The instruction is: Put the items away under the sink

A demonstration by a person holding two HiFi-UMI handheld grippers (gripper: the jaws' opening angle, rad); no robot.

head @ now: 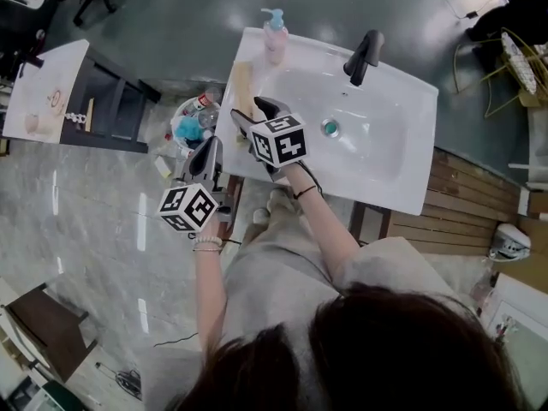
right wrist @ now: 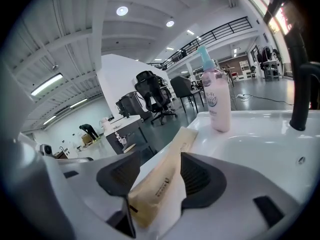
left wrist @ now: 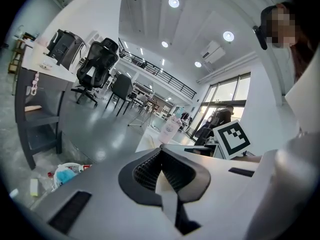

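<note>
A tan paper packet (head: 242, 82) lies along the left rim of the white sink (head: 411, 187). My right gripper (head: 253, 114) stands open at its near end. In the right gripper view the packet (right wrist: 165, 184) runs between the two dark pads (right wrist: 200, 176) of the right gripper (right wrist: 160, 159), with a gap on each side. A pink soap bottle (head: 274, 37) stands at the sink's far left corner, beyond the packet. My left gripper (head: 208, 151) hovers lower, left of the sink's front corner. Its tips meet in the left gripper view (left wrist: 160, 154) with nothing seen between them.
A black faucet (head: 364, 56) rises at the sink's back. A small bin (head: 193, 118) of rubbish sits on the floor left of the sink, beside a dark shelf unit (head: 116, 105) under a white table top (head: 47, 84). Wooden boards (head: 467, 199) lie to the right.
</note>
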